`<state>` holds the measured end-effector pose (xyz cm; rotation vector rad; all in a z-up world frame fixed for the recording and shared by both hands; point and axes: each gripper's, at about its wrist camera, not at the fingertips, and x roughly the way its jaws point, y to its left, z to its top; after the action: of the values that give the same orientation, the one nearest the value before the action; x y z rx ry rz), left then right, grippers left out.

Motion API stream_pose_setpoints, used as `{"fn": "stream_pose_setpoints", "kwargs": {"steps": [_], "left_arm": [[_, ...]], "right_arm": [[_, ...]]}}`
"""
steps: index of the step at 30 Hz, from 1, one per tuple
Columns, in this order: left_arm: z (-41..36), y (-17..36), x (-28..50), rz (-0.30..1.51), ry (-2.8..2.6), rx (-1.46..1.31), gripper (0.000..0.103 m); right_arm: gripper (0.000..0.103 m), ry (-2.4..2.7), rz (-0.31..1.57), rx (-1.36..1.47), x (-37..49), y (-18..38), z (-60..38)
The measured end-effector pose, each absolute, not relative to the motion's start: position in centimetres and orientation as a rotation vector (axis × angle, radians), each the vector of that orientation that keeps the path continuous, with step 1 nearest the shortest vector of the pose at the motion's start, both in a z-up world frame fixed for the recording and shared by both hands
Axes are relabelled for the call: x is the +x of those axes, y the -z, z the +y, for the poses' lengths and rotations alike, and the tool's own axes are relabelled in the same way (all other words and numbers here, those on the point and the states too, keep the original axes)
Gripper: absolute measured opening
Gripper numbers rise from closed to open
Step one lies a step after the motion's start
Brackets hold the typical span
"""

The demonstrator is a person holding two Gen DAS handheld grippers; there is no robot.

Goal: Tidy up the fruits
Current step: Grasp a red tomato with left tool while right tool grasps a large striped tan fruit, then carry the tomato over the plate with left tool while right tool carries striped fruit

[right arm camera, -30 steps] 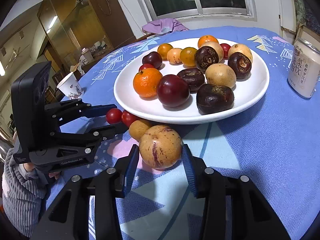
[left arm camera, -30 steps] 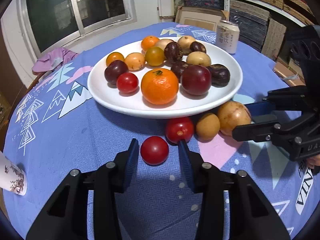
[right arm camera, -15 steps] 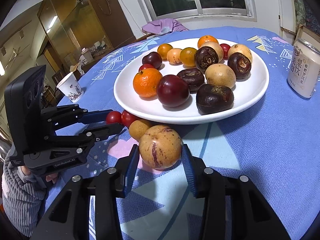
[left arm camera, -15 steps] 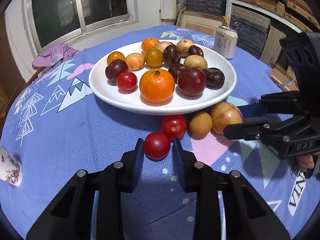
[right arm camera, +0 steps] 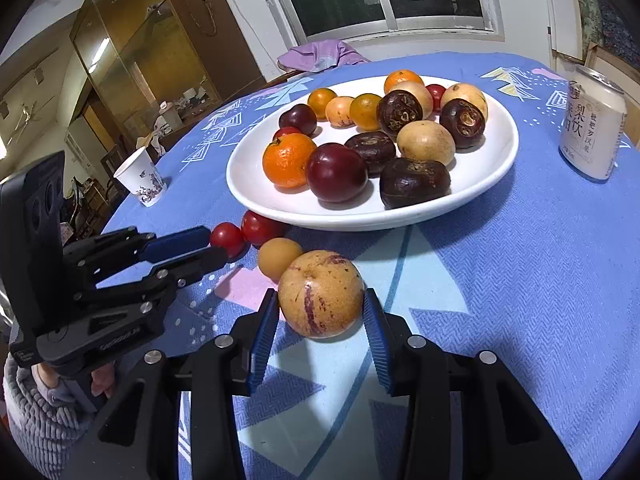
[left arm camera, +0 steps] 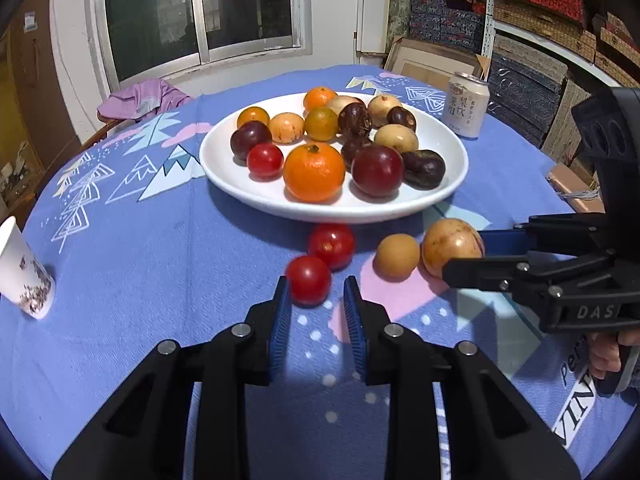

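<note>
A white plate holds several fruits on the blue cloth. In front of it lie two red tomatoes, a small tan fruit and a big speckled tan fruit. My left gripper has its fingertips on either side of the near tomato, jaws narrowed around it. The second tomato sits just behind. My right gripper has its jaws around the big speckled fruit, pads touching or nearly touching its sides, fruit resting on the cloth.
A drink can stands right of the plate. A paper cup stands at the left. A purple cloth lies at the table's far edge. Boxes and shelves are at the right.
The left gripper's jaws narrowed onto the near tomato and the left view pulled back and up a little. The right gripper stayed around the speckled fruit, closing slightly.
</note>
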<state>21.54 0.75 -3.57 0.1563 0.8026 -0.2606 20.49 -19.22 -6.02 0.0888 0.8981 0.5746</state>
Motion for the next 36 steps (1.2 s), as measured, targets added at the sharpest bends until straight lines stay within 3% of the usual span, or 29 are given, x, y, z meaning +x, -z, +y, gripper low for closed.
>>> {"fn": "stream_pose_setpoints", "kwargs": {"steps": [15,36], "left_arm": [[3.0,3.9,24.1,0.840,0.351,-0.032,0.028],[-0.9,4.4,22.6,0.854,0.235,0.198,0.026]], "right_arm": [[0.044,-0.566,0.899,0.088,20.2,6.1,-19.4],[0.044,-0.565,0.899,0.079,20.1,6.1,-19.1]]}}
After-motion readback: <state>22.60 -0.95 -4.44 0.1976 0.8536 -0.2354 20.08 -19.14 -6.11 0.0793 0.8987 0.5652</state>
